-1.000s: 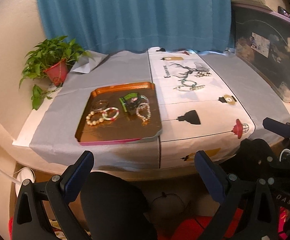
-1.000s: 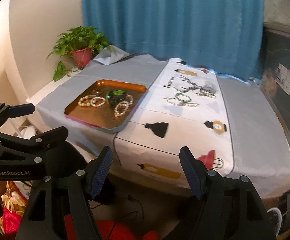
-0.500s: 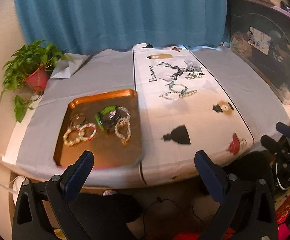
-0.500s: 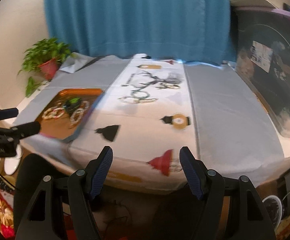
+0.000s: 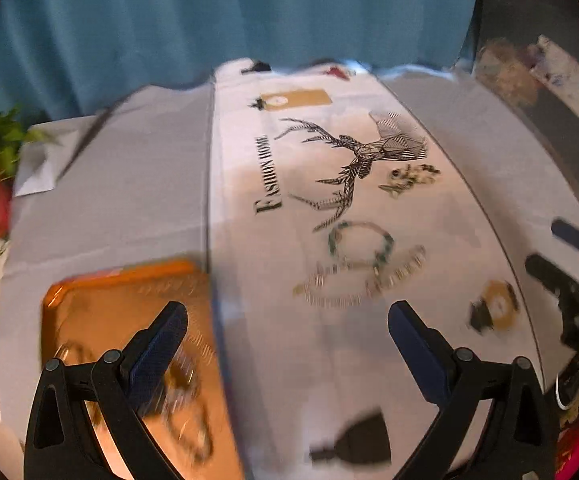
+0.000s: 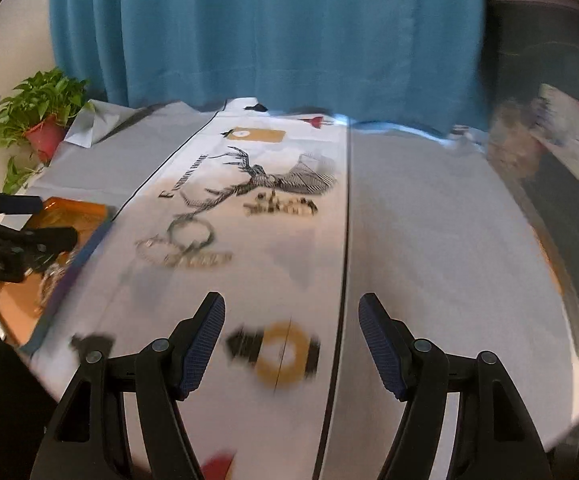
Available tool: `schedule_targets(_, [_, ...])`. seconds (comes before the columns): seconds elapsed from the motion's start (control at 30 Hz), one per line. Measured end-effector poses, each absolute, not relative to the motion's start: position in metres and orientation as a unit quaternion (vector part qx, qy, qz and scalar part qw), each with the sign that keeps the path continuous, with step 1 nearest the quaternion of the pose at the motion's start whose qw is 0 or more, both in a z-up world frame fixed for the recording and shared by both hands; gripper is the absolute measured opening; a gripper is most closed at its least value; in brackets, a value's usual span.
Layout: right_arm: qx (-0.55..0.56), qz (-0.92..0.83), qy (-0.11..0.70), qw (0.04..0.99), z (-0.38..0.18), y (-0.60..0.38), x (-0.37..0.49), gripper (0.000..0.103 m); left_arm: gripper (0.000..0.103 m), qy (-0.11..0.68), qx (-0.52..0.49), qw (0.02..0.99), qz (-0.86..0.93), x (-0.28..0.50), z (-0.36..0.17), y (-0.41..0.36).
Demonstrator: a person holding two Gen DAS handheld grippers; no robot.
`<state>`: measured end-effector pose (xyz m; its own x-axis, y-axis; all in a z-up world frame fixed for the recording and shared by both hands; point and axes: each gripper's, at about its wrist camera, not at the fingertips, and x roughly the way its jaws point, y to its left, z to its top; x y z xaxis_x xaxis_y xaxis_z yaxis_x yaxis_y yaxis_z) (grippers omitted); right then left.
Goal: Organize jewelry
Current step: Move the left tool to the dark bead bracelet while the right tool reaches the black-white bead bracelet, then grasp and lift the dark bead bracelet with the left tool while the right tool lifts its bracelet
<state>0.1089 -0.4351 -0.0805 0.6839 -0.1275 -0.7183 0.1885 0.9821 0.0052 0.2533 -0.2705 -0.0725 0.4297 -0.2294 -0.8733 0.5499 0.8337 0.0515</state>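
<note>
Necklaces (image 5: 359,264) (blurred) on cloth ahead of empty, wide-apart L gripper (image 5: 287,326).

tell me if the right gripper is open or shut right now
Open. In the right wrist view the right gripper has its two blue-padded fingers spread wide apart, with only the tablecloth visible between them.

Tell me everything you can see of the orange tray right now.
The orange tray is a flat rectangular tray with a low raised rim and rounded corners, glossy like metal or lacquer. It lies flat on the grey tablecloth, its right edge along the white printed runner. Several bracelets lie inside it, blurred. The left gripper, fingers open, hovers near its right side; neither touches it as far as shows.
</note>
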Motion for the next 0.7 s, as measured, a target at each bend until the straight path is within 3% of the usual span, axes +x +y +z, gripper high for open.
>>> schedule_targets(0.43, [-0.085,0.000,0.432,0.898,-0.151,-0.468,0.275,0.070,0.103,0.537,0.193,0.774,-0.272,0.334,-0.147,-0.323])
schedule_targets(0.63, [-0.047,0.022,0.420,0.906,-0.158,-0.487,0.302,0.072,0.103,0.538,0.190,0.775,-0.271,0.342,-0.149,-0.327])
schedule_targets(0.7, [-0.029,0.031,0.424,0.905,-0.158,-0.493,0.304,0.070,0.095,0.539,0.189,0.774,-0.274,0.339,-0.147,-0.328])
